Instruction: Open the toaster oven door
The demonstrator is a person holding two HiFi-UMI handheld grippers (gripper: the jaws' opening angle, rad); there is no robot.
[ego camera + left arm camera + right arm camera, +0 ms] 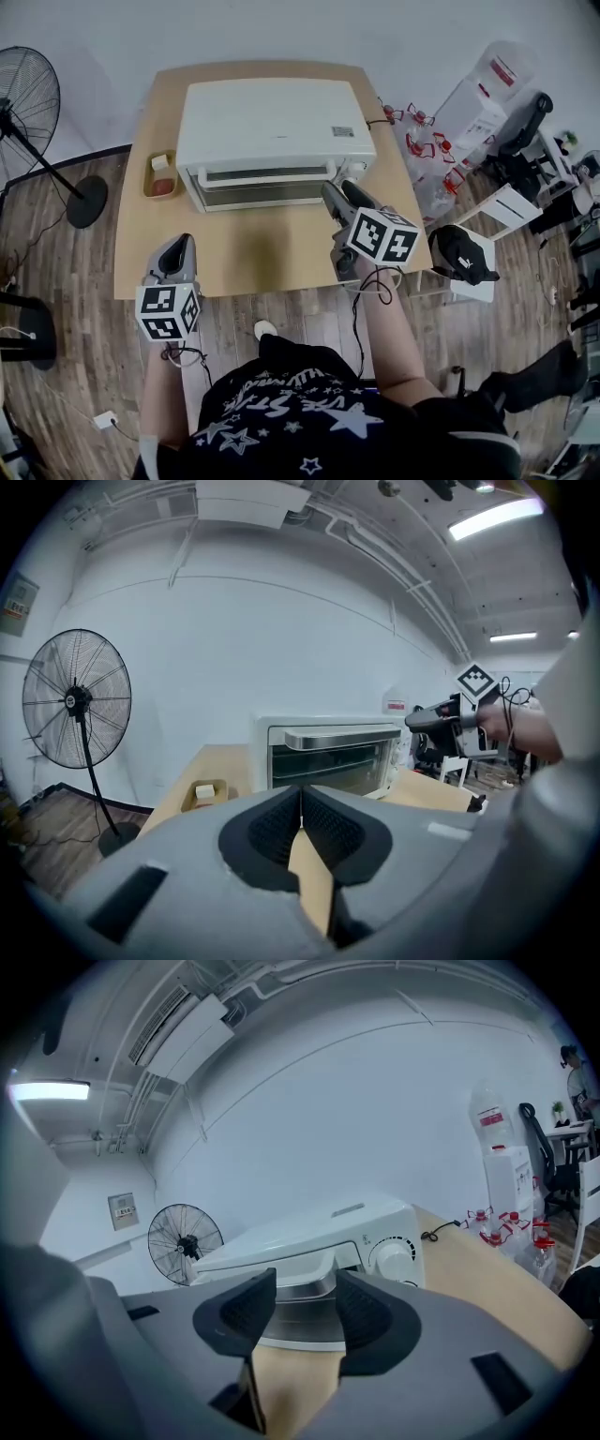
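Note:
A white toaster oven (272, 131) stands at the back of the wooden table (244, 248), its glass door (267, 190) closed and a silver handle bar (267, 172) along the door's top. My right gripper (339, 190) is open at the oven's front right corner, close to the handle's right end. In the right gripper view the jaws (305, 1288) stand apart, and the handle (292, 1269) shows just beyond the gap with nothing pressed between the pads. My left gripper (178, 246) hovers over the table's front left, well short of the oven (328, 752). Its jaws (301, 794) are shut on nothing.
A small wooden tray (150, 178) with two small items lies left of the oven. A pedestal fan (23, 103) stands on the floor at the left. Right of the table are red-capped bottles (417, 141), a water dispenser (487, 89) and chairs (469, 253).

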